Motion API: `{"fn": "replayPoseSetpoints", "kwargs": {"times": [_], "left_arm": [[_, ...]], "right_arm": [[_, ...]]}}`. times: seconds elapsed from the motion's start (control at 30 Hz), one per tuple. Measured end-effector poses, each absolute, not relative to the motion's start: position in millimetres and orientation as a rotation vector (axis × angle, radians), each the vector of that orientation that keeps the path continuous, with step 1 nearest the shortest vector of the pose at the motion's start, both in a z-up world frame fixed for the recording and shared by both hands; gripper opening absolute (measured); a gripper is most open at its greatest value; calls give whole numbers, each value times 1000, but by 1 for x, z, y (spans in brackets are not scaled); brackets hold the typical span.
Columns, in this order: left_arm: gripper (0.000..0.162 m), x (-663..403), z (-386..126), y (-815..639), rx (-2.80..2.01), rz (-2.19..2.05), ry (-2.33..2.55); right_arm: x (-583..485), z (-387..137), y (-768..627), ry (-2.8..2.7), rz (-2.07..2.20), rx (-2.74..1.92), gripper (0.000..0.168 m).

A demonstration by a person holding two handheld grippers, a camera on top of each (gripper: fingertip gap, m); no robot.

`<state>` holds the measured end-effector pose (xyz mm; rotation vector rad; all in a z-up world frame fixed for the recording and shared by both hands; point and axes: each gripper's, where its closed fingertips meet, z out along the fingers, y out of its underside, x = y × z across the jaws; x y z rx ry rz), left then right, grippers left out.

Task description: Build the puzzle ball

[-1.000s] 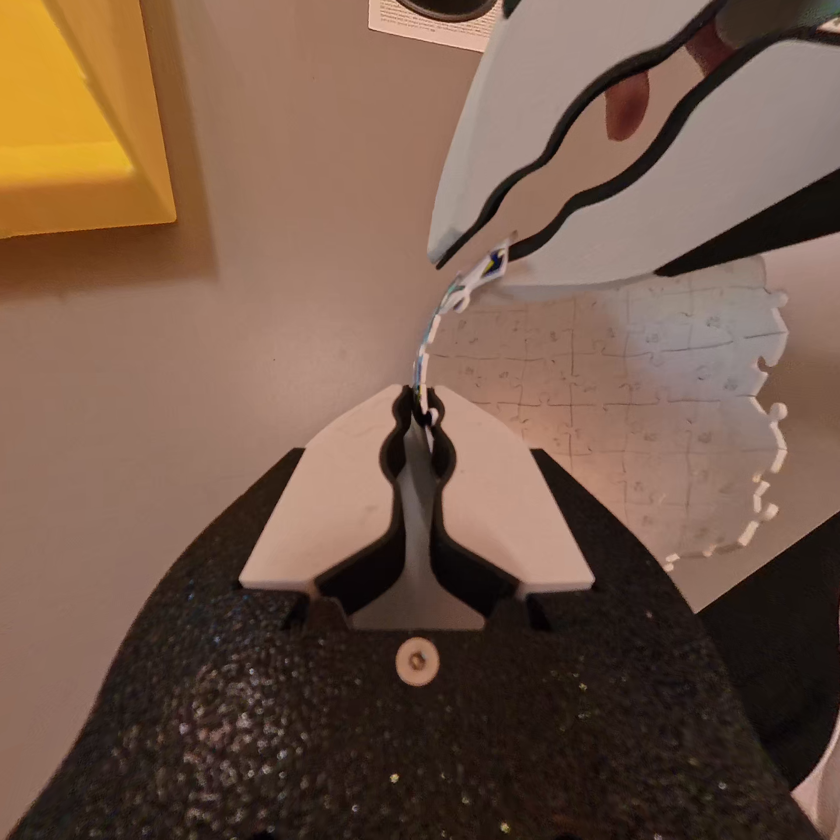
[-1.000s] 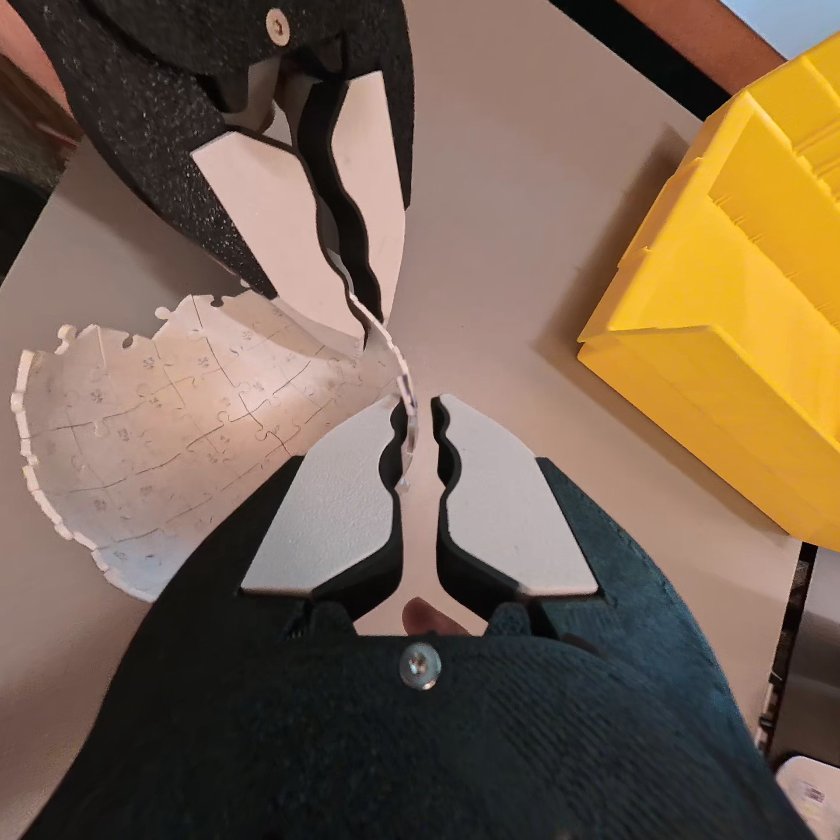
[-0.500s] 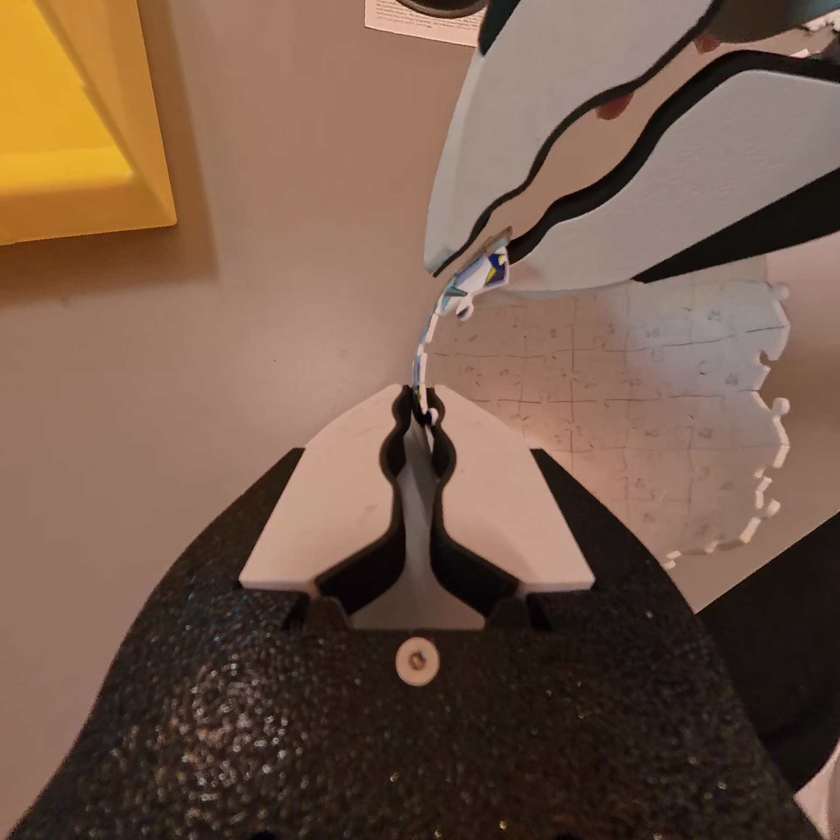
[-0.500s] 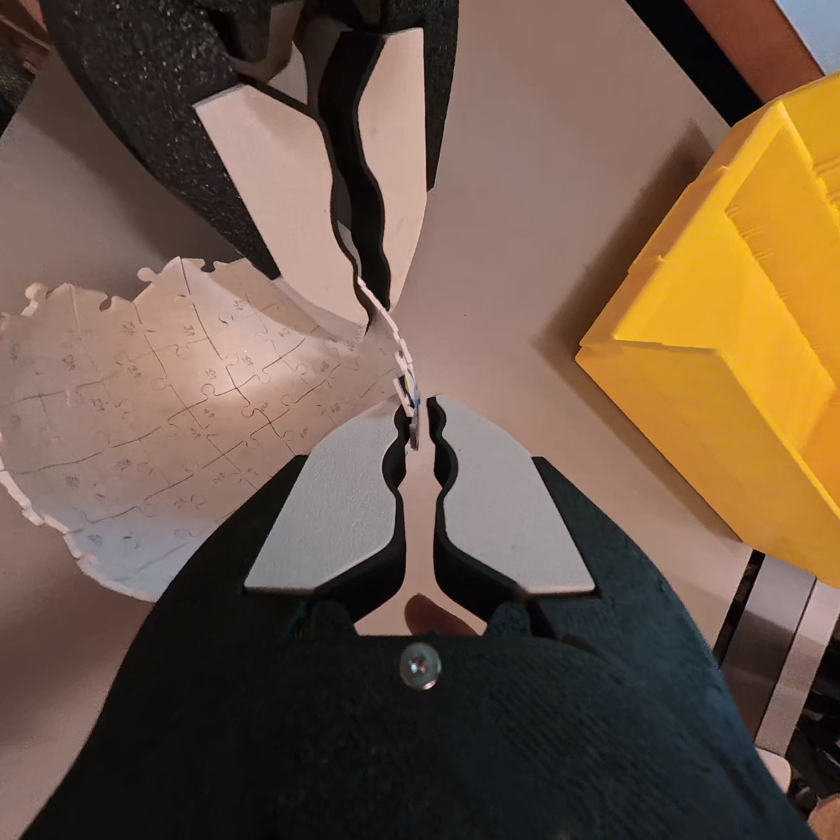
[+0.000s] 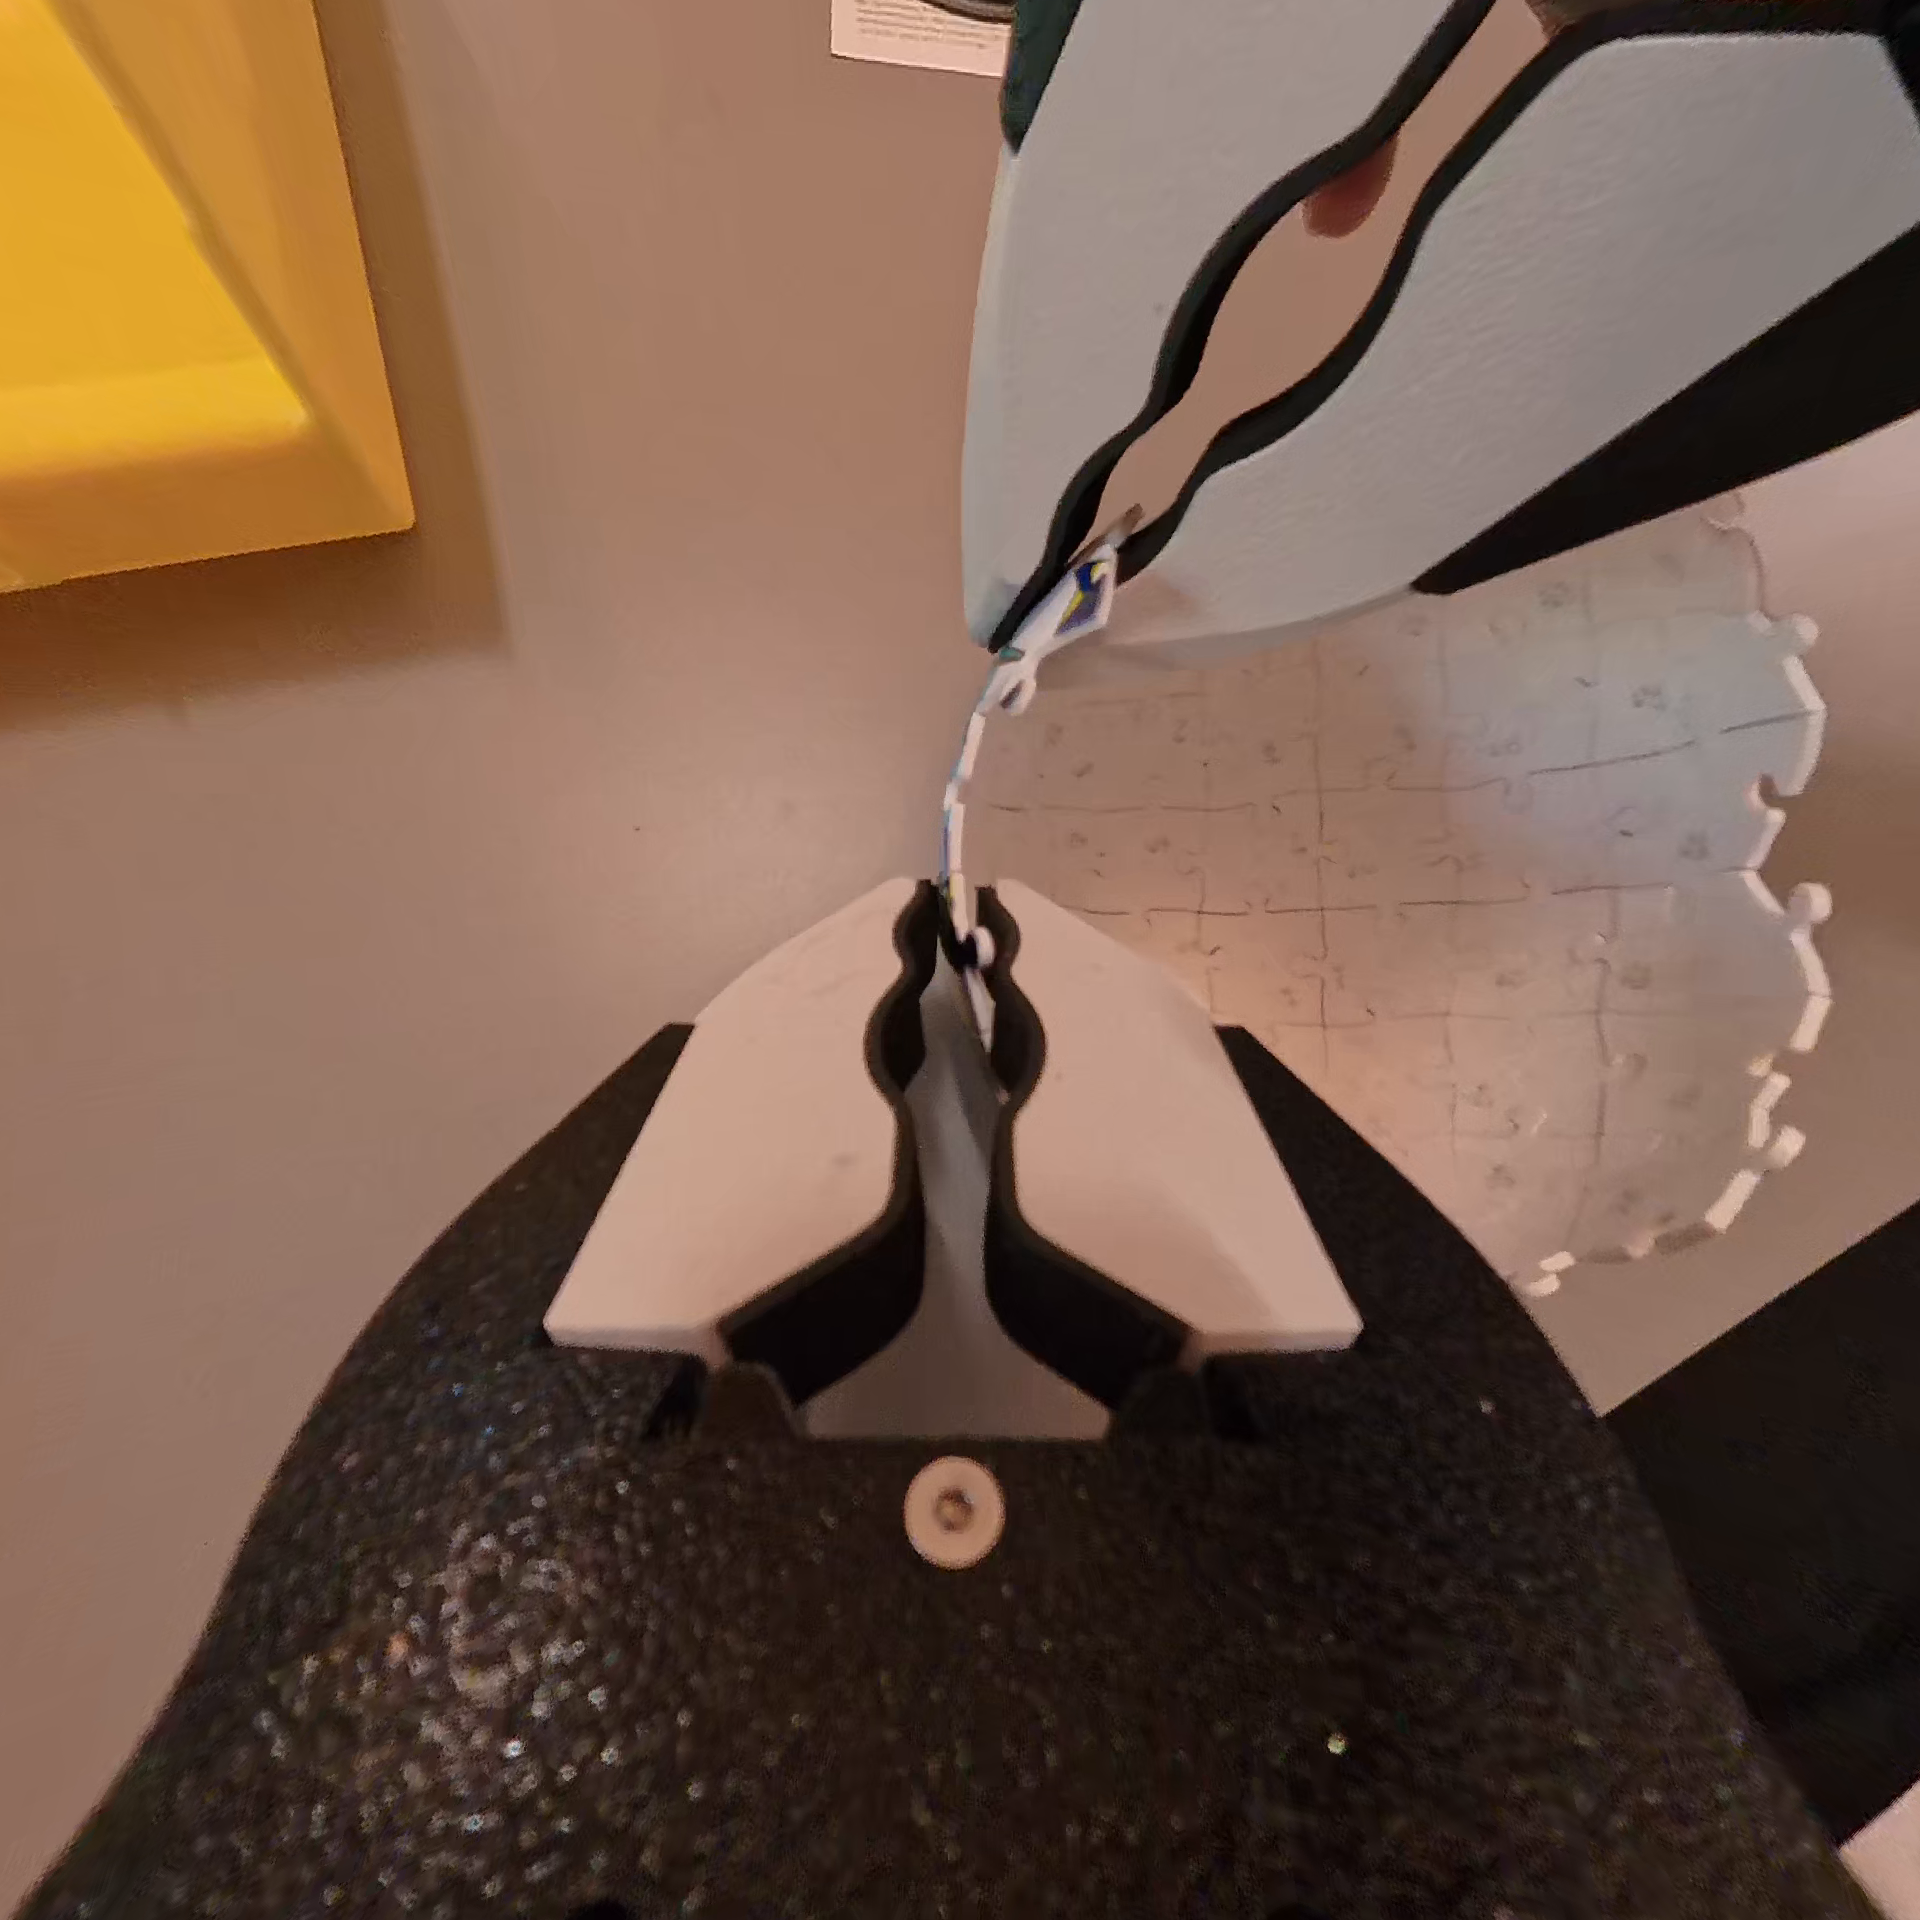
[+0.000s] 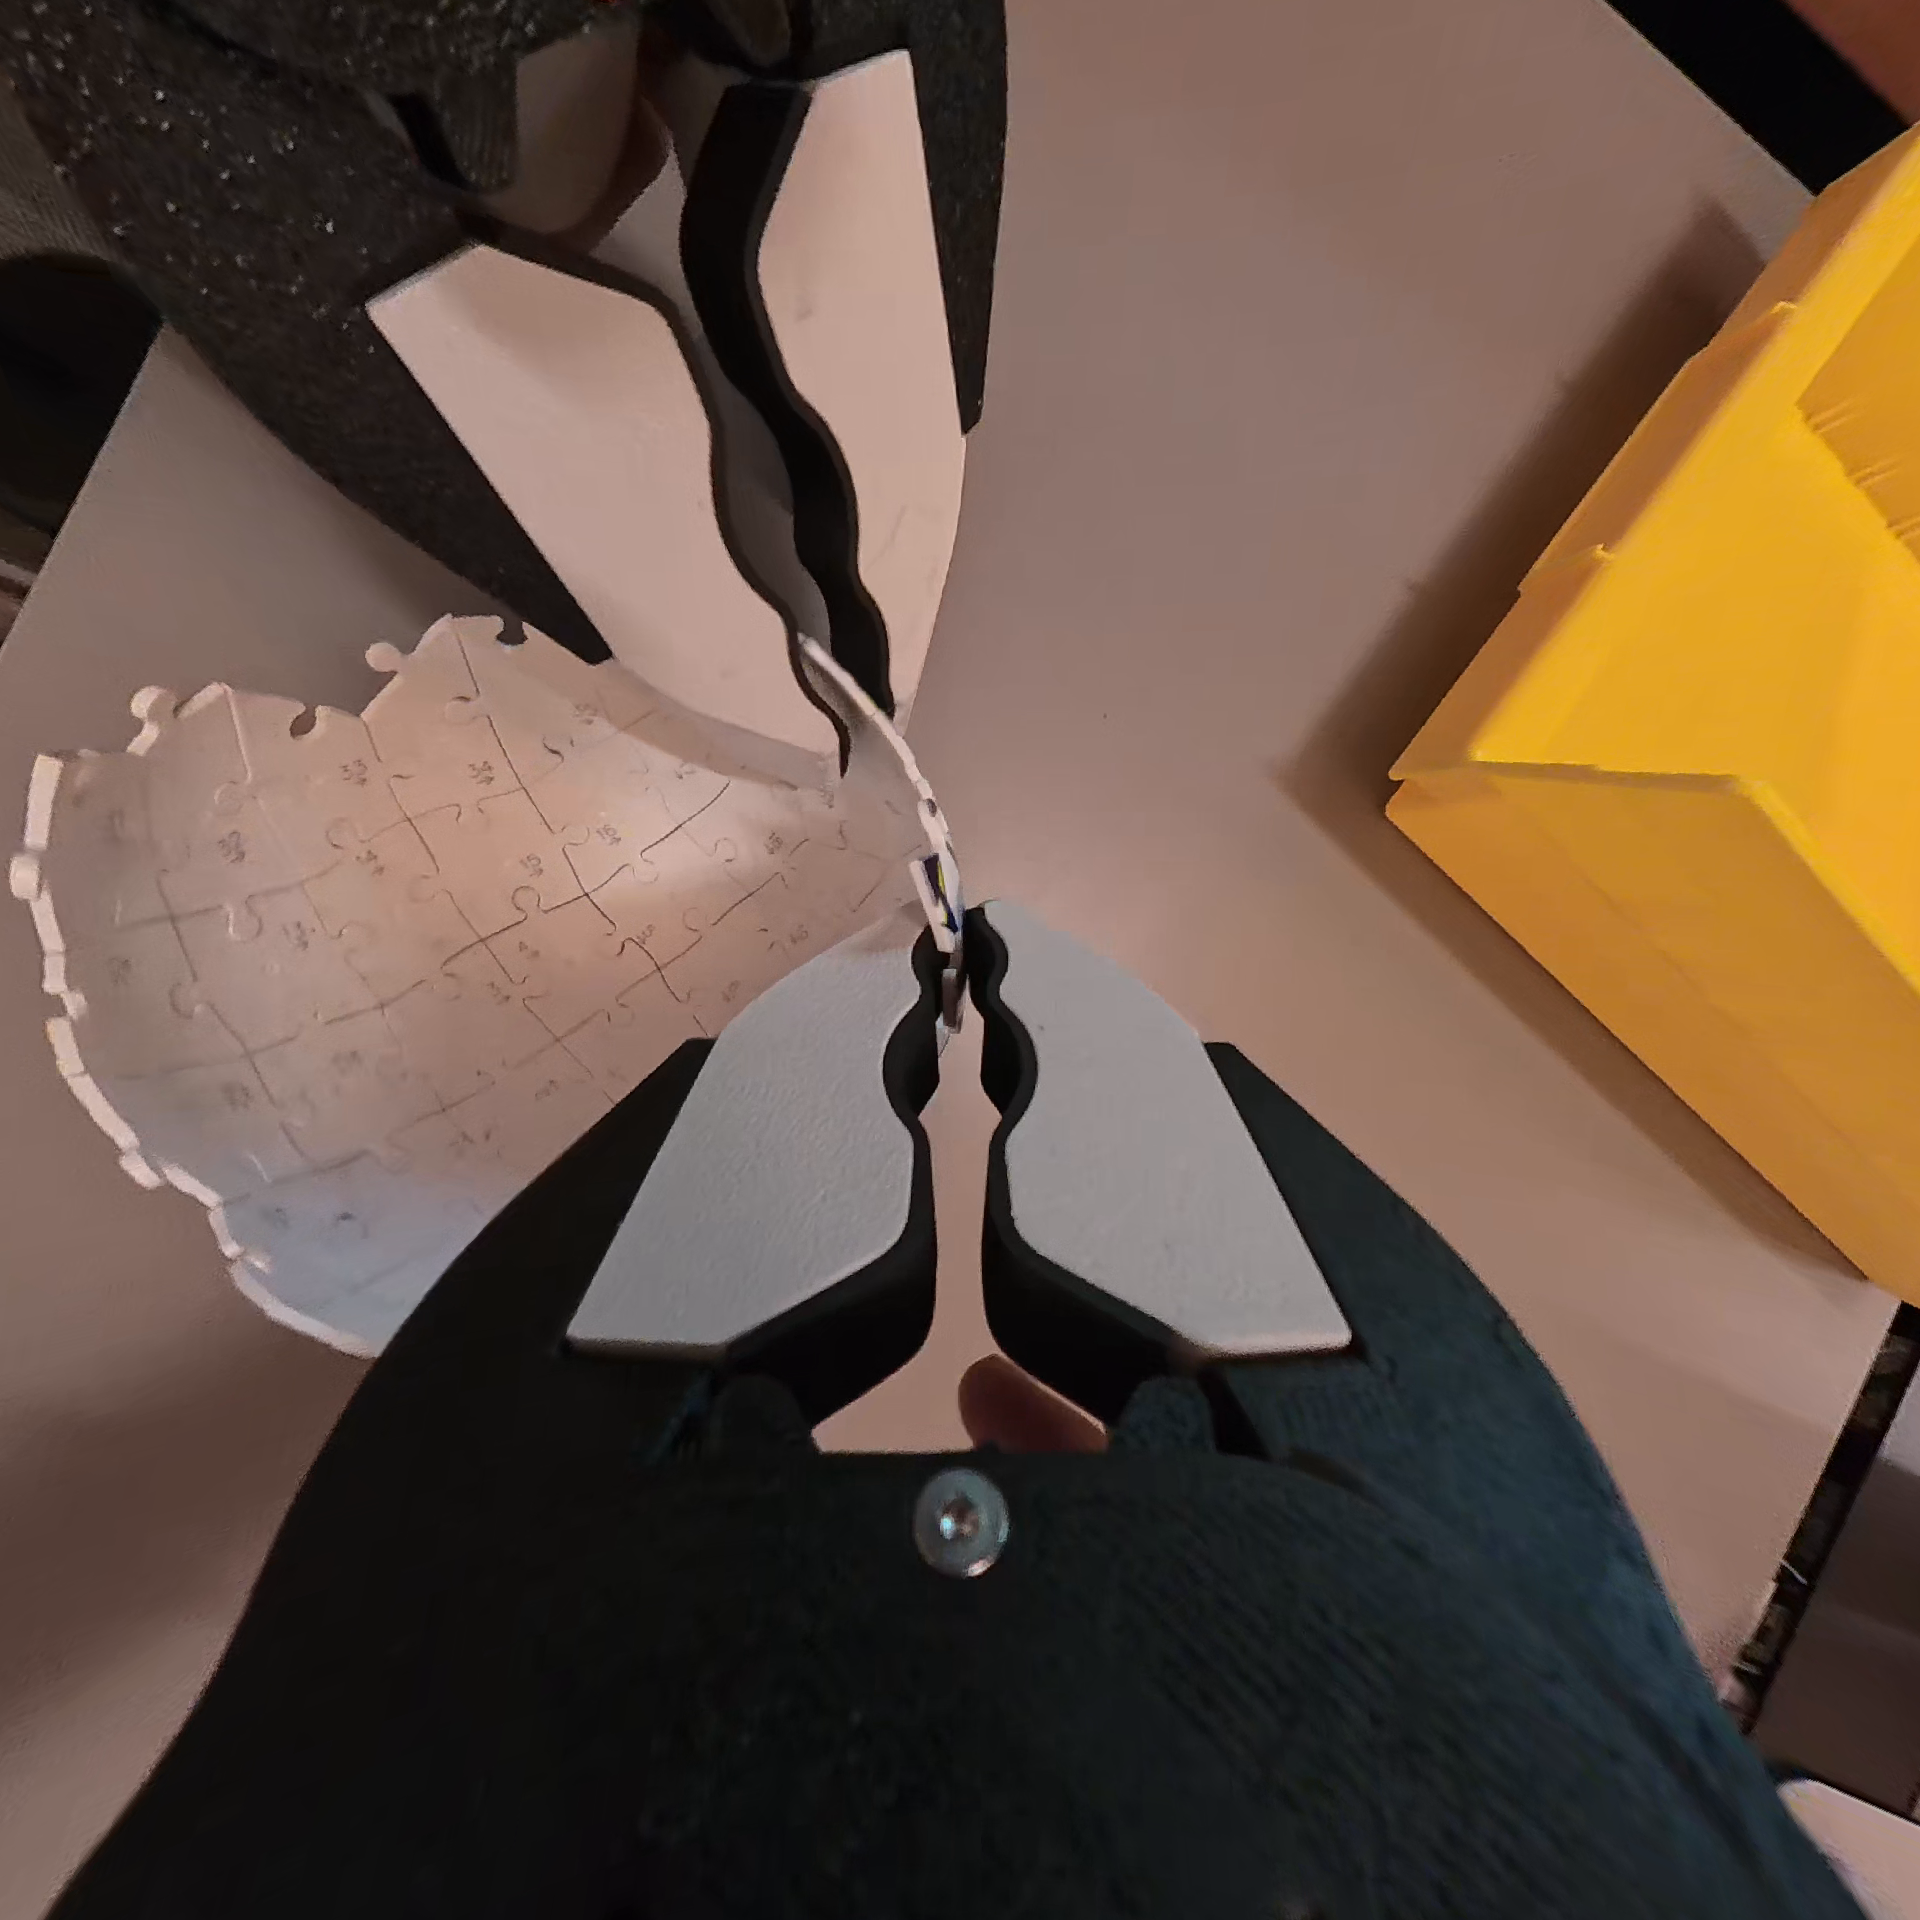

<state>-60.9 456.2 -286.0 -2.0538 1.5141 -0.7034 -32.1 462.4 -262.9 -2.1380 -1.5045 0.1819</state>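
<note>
The puzzle ball is a white curved half shell (image 5: 1455, 935) of joined pieces, its inside facing up, held over the beige table. My left gripper (image 5: 961, 925) is shut on the shell's rim. My right gripper (image 6: 961, 951) is shut on a rim piece (image 6: 938, 894) with a blue and yellow printed face, a short way along the same edge. In the right wrist view the shell (image 6: 364, 935) spreads to the left and the left gripper (image 6: 847, 707) comes in from the top. In the left wrist view the right gripper (image 5: 1081, 582) comes in from the upper right.
A yellow plastic bin (image 6: 1662, 831) stands on the table to the right of the grippers; it also shows in the left wrist view (image 5: 156, 312) at the upper left. A white paper sheet (image 5: 914, 26) lies at the far edge. The table's edge (image 6: 1870, 1382) runs close on the right. My hands' fingertips stand some 4 cm from each other.
My right gripper was open around the rim; its jaws have closed on the printed rim piece. The left gripper has kept its hold on the shell.
</note>
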Motion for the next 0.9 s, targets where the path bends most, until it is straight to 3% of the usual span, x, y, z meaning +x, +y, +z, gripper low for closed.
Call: {"fn": "replayPoseSetpoints", "kwargs": {"times": [0.07,0.17,0.37,0.53,0.7,0.9], "left_arm": [[7,-61,-286,456,-2059,-714,1506],[5,-59,-282,455,-2044,-749,1498],[4,-60,-283,456,-2050,-718,1495],[5,-61,-284,456,-2056,-715,1494],[4,-61,-285,457,-2065,-702,1490],[4,-62,-286,457,-2074,-686,1488]], "right_arm": [[-32,-263,464,-1480,186,-2133,4],[-25,-265,465,-1474,138,-2138,23],[-21,-261,461,-1433,154,-2135,27],[-22,-227,453,-1284,304,-2071,36],[8,-189,441,-972,318,-2011,37],[39,-200,421,-874,214,-2020,33]]}}
